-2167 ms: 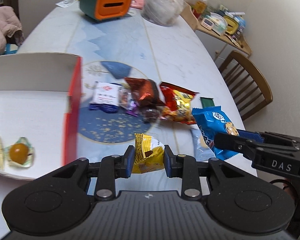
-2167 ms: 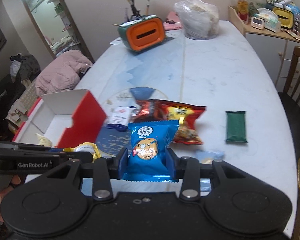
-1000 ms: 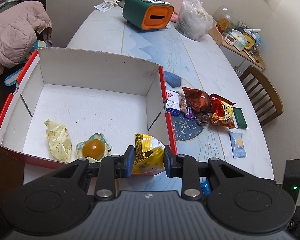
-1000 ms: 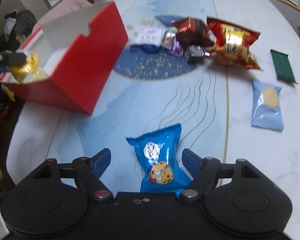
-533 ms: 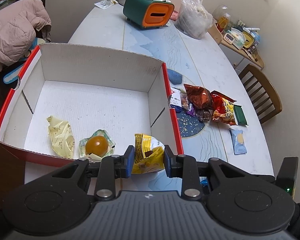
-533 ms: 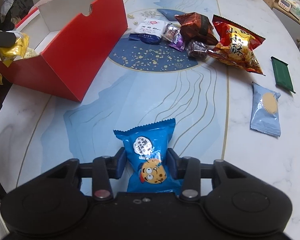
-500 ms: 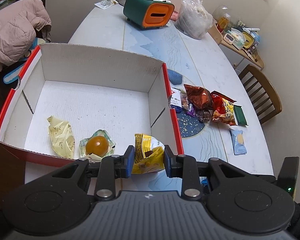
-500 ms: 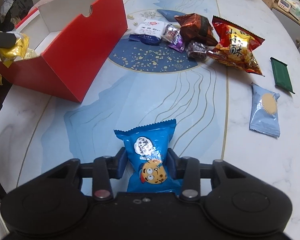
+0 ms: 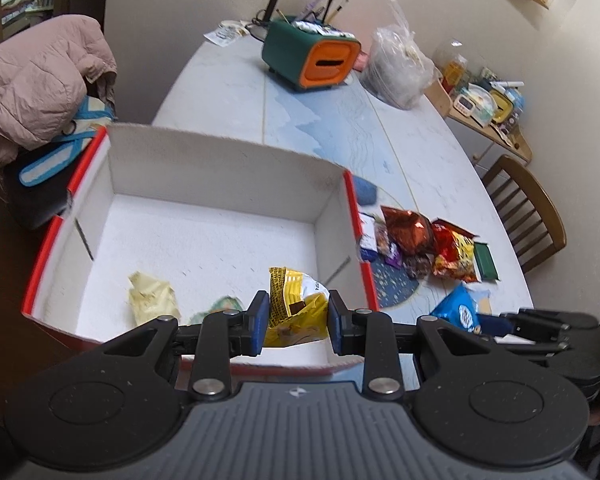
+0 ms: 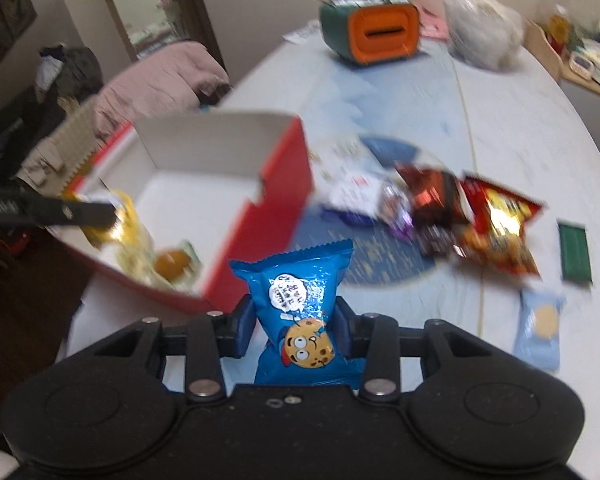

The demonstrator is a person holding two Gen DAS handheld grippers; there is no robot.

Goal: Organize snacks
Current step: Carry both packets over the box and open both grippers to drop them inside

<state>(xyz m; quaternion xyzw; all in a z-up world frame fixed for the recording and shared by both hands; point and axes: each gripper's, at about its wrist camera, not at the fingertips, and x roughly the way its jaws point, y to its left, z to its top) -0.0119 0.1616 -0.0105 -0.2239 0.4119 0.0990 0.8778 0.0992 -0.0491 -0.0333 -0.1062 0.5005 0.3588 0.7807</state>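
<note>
Cookie packet (image 10: 300, 312), light crinkly foil | right gripper (image 10: 296, 326) pinches its middle | left gripper (image 9: 296, 316) clamps yellow snack packet (image 9: 294, 304) above red box (image 9: 364, 236).

Held upright in the right claw (image 10: 296, 330): blue cookie packet (image 10: 298, 308), cartoon cookie face. Pinched in the left claw (image 9: 298, 322) over the red box (image 9: 364, 248): yellow packet (image 9: 296, 308). Loose on the worktop (image 9: 428, 152): red-yellow chip bag (image 10: 496, 226), brown packet (image 10: 430, 196), green bar (image 10: 575, 252), pale-blue biscuit pack (image 10: 540, 330).
</note>
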